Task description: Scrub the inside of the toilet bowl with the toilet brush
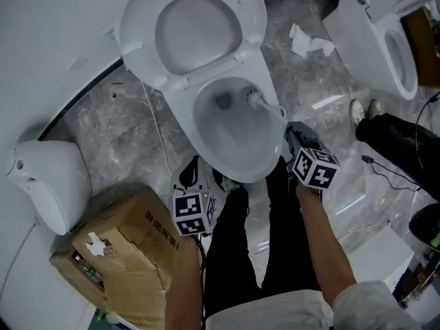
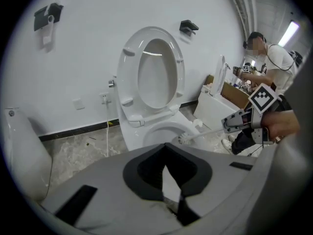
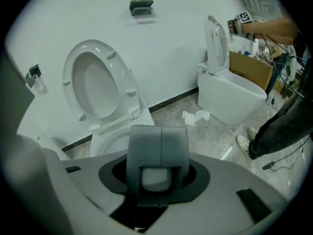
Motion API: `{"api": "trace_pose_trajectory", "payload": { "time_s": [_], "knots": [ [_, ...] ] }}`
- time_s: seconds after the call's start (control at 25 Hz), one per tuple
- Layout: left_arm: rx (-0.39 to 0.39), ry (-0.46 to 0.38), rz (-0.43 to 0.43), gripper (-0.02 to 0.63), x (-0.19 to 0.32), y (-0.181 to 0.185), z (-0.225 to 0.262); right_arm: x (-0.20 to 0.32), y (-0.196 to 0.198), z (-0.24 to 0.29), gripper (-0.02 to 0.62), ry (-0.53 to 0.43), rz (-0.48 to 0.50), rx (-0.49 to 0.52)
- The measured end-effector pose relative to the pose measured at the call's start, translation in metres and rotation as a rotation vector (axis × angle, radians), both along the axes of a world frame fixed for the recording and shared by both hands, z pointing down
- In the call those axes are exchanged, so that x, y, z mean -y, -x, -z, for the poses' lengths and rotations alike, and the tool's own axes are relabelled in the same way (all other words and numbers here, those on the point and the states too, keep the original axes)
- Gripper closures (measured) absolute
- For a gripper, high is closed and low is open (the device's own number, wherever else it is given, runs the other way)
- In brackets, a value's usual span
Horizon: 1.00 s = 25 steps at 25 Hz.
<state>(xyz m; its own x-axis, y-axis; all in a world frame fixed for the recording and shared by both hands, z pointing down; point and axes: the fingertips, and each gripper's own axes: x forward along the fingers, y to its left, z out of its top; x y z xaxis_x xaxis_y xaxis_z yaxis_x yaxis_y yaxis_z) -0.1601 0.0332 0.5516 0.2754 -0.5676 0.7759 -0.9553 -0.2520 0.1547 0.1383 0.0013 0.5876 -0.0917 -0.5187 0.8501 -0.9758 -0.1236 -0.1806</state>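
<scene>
The white toilet bowl [image 1: 206,143] stands in the middle of the head view, with its seat and lid [image 1: 196,29] raised against the wall. The toilet brush's bristle head [image 1: 254,99] rests inside the bowl near the right wall, also visible in the left gripper view as the brush head [image 2: 184,139]. Its white handle runs back to my right gripper [image 1: 292,130], which is shut on it; in the right gripper view the jaws [image 3: 160,131] are closed around the pale handle end. My left gripper [image 1: 196,172] hangs by the bowl's front left, tips together [image 2: 166,148], holding nothing.
A second toilet [image 1: 378,36] stands at the upper right, with crumpled paper [image 1: 306,41] on the marble floor beside it. A cardboard box [image 1: 130,253] and a white fixture [image 1: 48,184] sit at the left. Another person's dark legs [image 1: 399,139] and cables lie at the right.
</scene>
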Motion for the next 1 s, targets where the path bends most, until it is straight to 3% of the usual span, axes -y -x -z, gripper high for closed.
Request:
{"api": "trace_pose_trajectory", "payload": {
  "time_s": [0.28,0.56,0.8,1.0],
  "knots": [
    [-0.017,-0.036,-0.108,0.577,-0.010,-0.020,0.013,-0.041,-0.001,0.007,0.417,0.016,-0.050,-0.030],
    [-0.007,-0.037,-0.136,0.577,-0.026,-0.018,0.015,-0.085,-0.002,0.008,0.417,0.048,-0.059,-0.037],
    [-0.027,-0.018,-0.113,0.577,-0.040,-0.022,0.009,-0.104,0.011,0.011,0.416,0.073,0.083,-0.079],
    [-0.039,-0.005,-0.066,0.577,-0.041,-0.025,-0.008,-0.097,0.056,0.008,0.416,0.035,0.315,-0.016]
  ]
}}
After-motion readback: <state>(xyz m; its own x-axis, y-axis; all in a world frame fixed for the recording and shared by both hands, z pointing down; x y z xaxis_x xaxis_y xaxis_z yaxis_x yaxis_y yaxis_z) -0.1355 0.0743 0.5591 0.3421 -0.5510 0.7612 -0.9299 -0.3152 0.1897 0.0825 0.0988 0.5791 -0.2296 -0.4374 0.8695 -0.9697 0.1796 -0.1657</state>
